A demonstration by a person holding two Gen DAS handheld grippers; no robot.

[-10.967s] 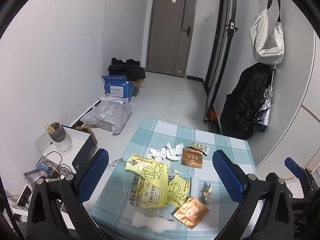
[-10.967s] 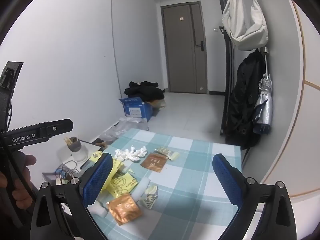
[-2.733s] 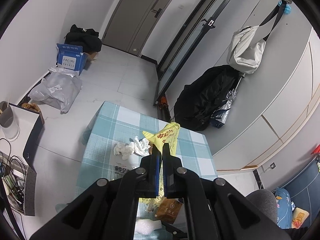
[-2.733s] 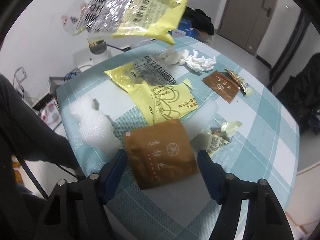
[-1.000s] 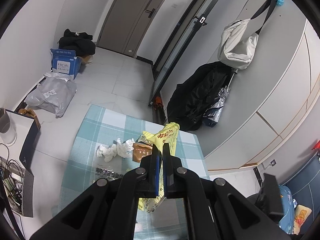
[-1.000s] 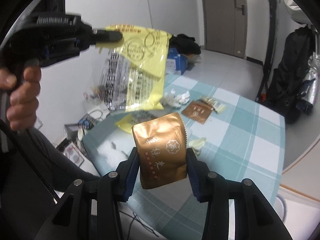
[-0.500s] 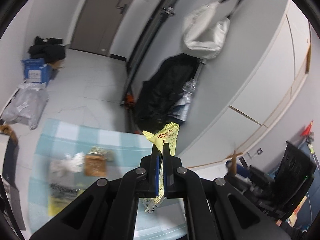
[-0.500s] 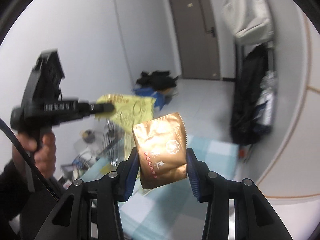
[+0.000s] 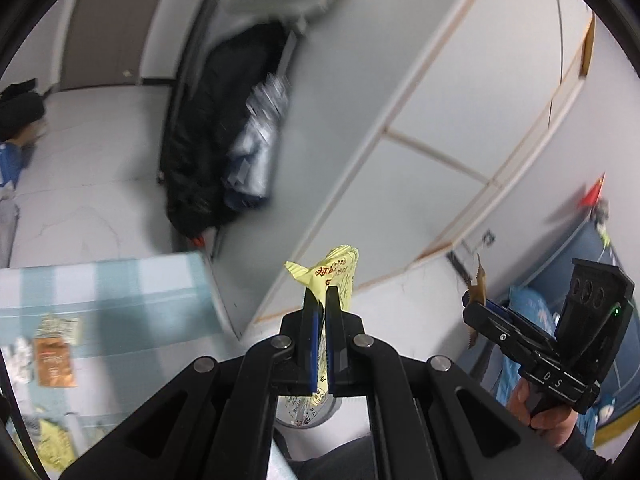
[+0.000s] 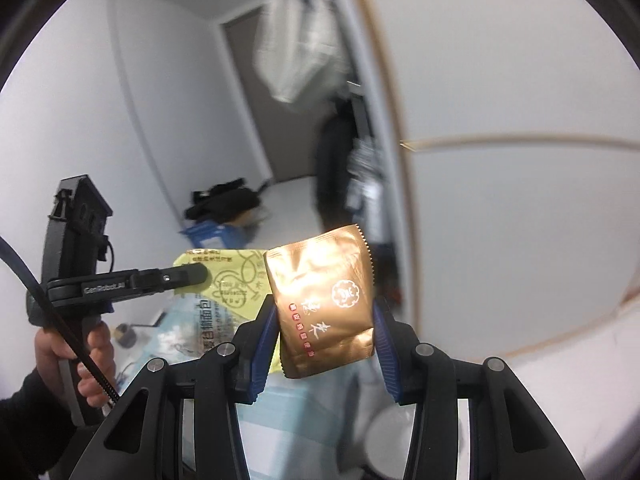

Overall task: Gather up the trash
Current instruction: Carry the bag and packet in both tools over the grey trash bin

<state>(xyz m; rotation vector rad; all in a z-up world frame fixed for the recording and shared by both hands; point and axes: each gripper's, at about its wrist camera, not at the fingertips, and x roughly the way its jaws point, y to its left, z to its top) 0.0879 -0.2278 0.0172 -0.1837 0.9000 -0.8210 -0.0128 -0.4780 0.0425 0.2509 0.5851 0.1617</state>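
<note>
In the left wrist view, the left gripper (image 9: 321,300) has its 2 blue-lined fingers (image 9: 311,320) pressed nearly together, clamped on a crinkled yellow plastic wrapper printed with dark characters (image 9: 334,270). The wrapper's top sticks up past the fingertips toward 12 o'clock, and its lower part hangs down behind the fingers. At 3 o'clock the right gripper (image 9: 476,300) is seen side-on, held in a hand (image 9: 538,414), with a thin copper-brown foil sachet (image 9: 478,292) standing edge-on between its fingers. At 9 o'clock lies a table covered in a teal-and-white checked cloth (image 9: 132,284), blurred; on it sit a second brown sachet (image 9: 54,362), a pale printed packet (image 9: 60,326) just above it, and yellow scraps (image 9: 52,440) toward 8 o'clock. A black coat (image 9: 208,128) and a silvery folded umbrella (image 9: 256,148) hang against the wall at 11 o'clock.

In the right wrist view, the right gripper (image 10: 326,340) grips the copper-brown sachet (image 10: 324,300) by its 2 side edges, fingers (image 10: 264,344) held apart by its width, the sachet upright with its serrated edge toward 2 o'clock. At 9 o'clock the left gripper (image 10: 196,274), in the person's hand (image 10: 86,364), holds the yellow wrapper (image 10: 232,276), which hangs just behind the sachet's left edge. The checked table (image 10: 288,408) shows below at 6 o'clock.
</note>
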